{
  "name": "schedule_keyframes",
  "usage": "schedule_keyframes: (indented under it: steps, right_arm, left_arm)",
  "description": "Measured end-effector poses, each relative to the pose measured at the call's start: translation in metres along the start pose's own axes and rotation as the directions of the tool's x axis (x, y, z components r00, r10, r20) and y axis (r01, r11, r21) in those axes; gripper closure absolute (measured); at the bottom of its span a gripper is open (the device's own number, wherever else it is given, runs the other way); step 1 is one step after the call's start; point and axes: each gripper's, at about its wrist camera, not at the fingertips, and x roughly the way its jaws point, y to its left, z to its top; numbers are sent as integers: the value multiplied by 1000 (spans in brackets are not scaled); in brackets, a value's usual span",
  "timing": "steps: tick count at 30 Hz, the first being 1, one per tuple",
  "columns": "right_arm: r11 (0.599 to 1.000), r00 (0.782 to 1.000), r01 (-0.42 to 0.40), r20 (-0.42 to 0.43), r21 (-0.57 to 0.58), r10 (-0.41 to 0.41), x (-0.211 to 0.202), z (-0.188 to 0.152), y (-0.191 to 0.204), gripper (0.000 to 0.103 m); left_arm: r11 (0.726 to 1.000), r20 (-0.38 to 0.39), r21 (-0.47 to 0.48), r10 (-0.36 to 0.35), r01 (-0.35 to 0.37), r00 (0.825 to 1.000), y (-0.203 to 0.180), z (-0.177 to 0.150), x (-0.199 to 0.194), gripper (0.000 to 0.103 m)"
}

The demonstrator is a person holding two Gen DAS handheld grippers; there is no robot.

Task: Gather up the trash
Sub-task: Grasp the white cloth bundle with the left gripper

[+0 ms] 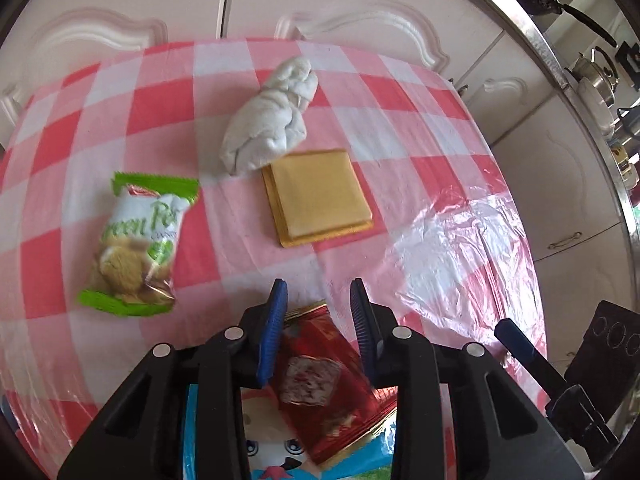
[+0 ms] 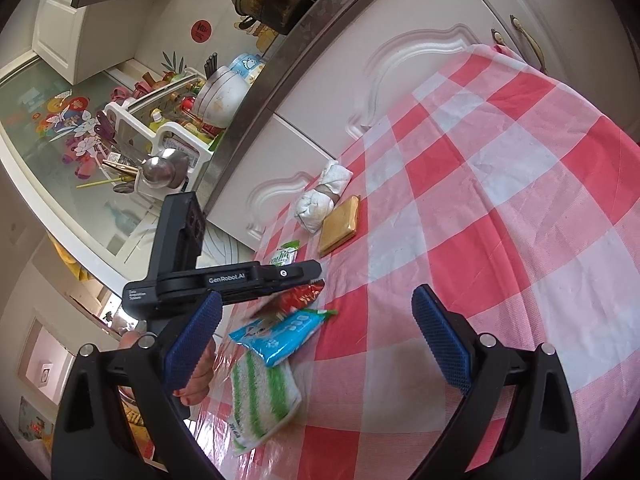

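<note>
Tool [image 1: 319,292] over one red wrapper [image 1: 320,380]

The left black two-finger gripper with blue ribbed pads [image 1: 319,294] points forward and down, its fingers [image 1: 273,322] parted with a clear gap between them. In the right wrist view it shows from the side as a black body held level. The right black gripper with blue textured pads [image 2: 316,340] has its fingers [image 2: 440,338] spread wide apart, closed on nothing. A person's hand [image 2: 196,376] shows behind its left finger.
</note>
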Motion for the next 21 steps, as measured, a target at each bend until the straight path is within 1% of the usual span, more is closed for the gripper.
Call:
schedule_keyframes:
  steps: [1,2,4,7,9,12,15,16,17,18,19,21]
  right_arm:
    - [1000,1000,0,1,-1,0,0,0,0,7]
    - [1000,1000,0,0,-3,0,0,0,0,7]
    - [1000,1000,-4,-8,-5,4,0,-1,1,7]
    - [1000,1000,-7,-25,-13,7,3,-2,3,7]
    - [1000,999,-8,-36,-23,8,6,-2,5,7]
    - [999,999,-6,-49,-43,4,8,-4,9,7]
    - [998,998,-4,-61,-55,1,10,-5,12,7]
    - [998,998,-3,-63,-57,0,10,-5,12,7]
    - [998,998,-2,-65,-59,-2,11,-5,12,7]
    - [998,998,0,-67,-62,-4,11,-5,13,7]
    - [998,998,2,-69,-65,-6,12,-5,13,7]
    - [997,997,4,-75,-76,-10,13,-6,15,7]
  left_arm:
    - [1000,22,18,22,-22,1000,-2,2,-4,69]
    - [999,43,30,40,-42,998,-3,6,-8,65]
    - [997,84,40,68,-71,994,-4,21,-12,46]
    - [988,121,80,121,-131,985,-9,45,-8,36]
    - [988,134,83,121,-133,984,-8,61,-3,34]
    - [984,131,83,147,-158,981,-5,80,12,34]
    - [978,105,99,172,-182,980,-2,86,30,35]
    - [978,99,99,175,-185,979,-1,87,35,43]
    - [980,95,97,167,-176,981,0,87,38,49]
    - [980,93,90,167,-176,982,1,87,39,58]
    - [981,99,82,165,-174,981,2,85,39,62]
    - [984,104,80,147,-156,984,3,79,36,66]
